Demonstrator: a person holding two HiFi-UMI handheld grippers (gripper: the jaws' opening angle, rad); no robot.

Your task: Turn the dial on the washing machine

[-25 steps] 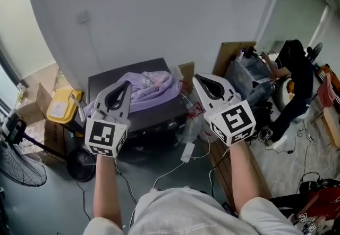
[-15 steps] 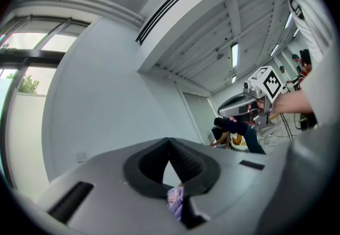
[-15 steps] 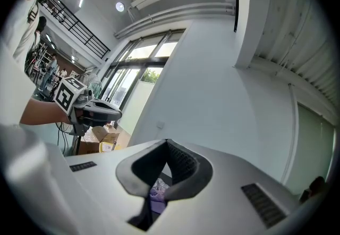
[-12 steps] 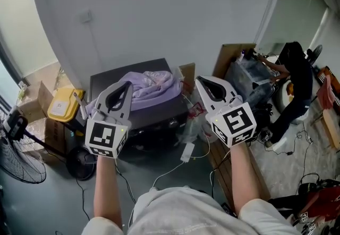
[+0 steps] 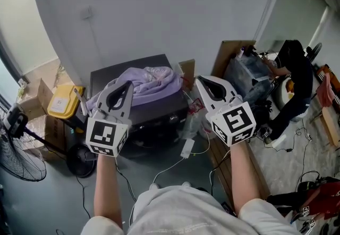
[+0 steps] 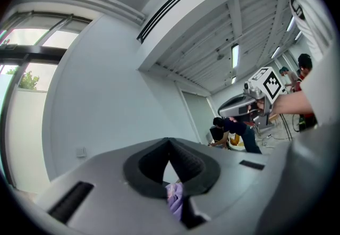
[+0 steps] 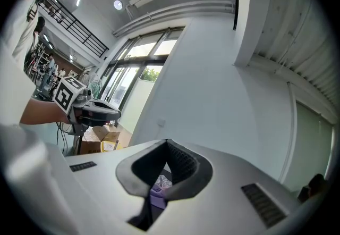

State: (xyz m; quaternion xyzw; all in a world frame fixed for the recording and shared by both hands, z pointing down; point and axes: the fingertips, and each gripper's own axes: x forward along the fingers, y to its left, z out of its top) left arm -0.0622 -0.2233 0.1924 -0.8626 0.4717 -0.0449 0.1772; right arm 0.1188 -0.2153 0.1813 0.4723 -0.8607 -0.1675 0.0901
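Note:
No washing machine or dial shows in any view. My left gripper (image 5: pixel 125 84) and right gripper (image 5: pixel 202 81) are held level side by side in front of me, both shut with nothing between the jaws. In the left gripper view the left gripper (image 6: pixel 169 142) has its dark pads meeting at the tip, and the right gripper (image 6: pixel 249 105) shows off to the right. The right gripper view shows the right gripper (image 7: pixel 167 144) closed the same way, with the left gripper (image 7: pixel 87 109) at the left. Both point towards a plain white wall (image 5: pixel 159 10).
A dark case (image 5: pixel 159 111) with a purple cloth (image 5: pixel 151 82) on it stands against the wall below the grippers. A yellow box (image 5: pixel 64 102), cardboard boxes and a fan (image 5: pixel 18 159) are at left. Cables and a white plug strip (image 5: pixel 187 149) lie on the floor. A person (image 5: pixel 296 77) bends over clutter at right.
Almost nothing: the head view has shifted slightly, and both grippers stay shut and side by side.

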